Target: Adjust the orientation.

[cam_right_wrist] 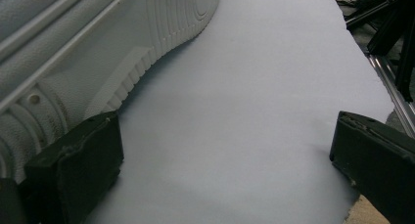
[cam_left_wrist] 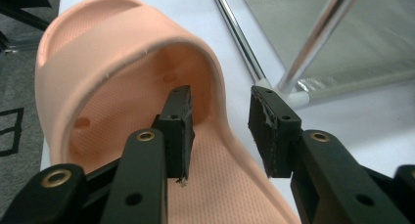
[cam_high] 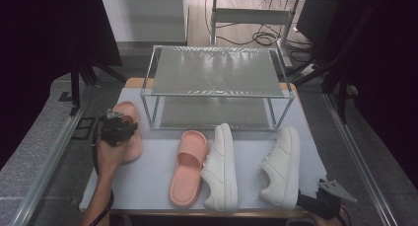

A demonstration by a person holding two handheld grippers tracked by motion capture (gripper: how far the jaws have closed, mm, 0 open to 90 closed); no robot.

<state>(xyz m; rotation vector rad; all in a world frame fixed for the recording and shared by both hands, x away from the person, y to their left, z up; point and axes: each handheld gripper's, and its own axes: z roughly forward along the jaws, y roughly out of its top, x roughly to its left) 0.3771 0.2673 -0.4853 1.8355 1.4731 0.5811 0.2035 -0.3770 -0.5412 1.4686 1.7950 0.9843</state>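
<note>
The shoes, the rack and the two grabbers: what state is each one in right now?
Left slipper: flat, its strap edge between the jaws, not yet pinched.
Middle slipper: flat, untouched.
White sneakers: on the table, untouched.
Rack: both shelves bare.
Left gripper: open.
Right gripper: open wide, holding nothing.

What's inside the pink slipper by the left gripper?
One black jaw of the left gripper reaches under the strap of the pink slipper. The toe end beyond stays hidden.

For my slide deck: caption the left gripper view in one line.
Left tongs straddle the side wall of a pink slipper, jaws apart, beside the metal shoe rack's leg.
</note>
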